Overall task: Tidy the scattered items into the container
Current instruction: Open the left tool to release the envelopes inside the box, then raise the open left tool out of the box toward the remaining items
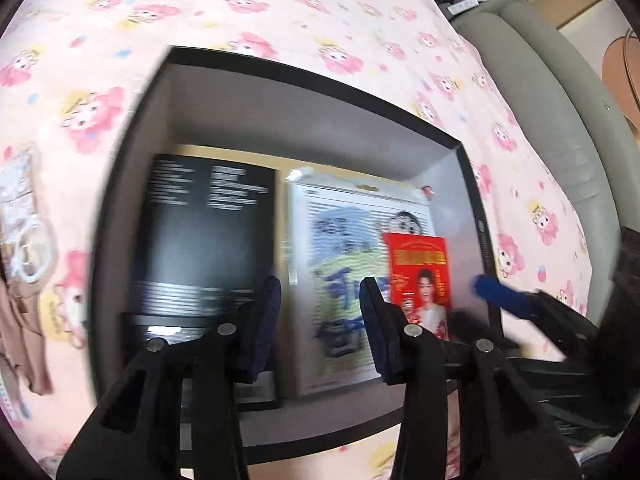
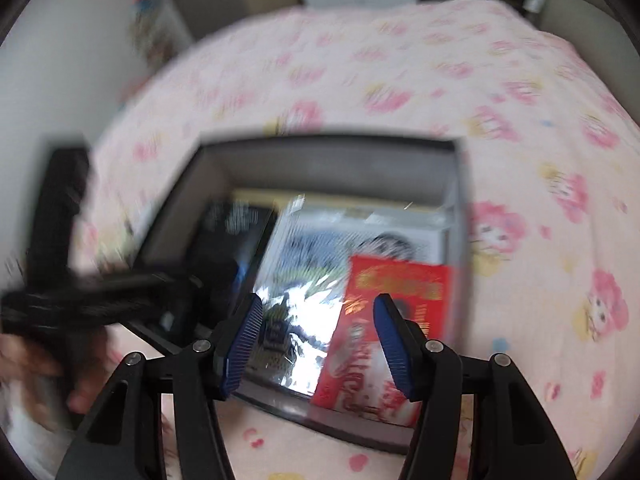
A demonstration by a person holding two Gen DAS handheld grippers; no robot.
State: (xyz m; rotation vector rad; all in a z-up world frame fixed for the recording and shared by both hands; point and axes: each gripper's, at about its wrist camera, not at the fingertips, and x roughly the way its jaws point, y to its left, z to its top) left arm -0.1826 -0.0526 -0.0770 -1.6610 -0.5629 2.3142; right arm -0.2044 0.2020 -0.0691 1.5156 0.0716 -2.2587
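A black box with grey inner walls sits on the pink patterned bedsheet. Flat in it lie a black printed booklet and a white picture packet. A red packet with a printed portrait leans against the box's right wall. My left gripper hangs over the box, open, nothing between its blue pads. One blue pad of the right gripper shows at the box's right rim. In the right wrist view my right gripper is open above the red packet, pads apart from it.
On the bedsheet left of the box lie a clear packet with a white ring and a brown cloth. A grey padded edge borders the bed at right. The left gripper and a hand appear blurred.
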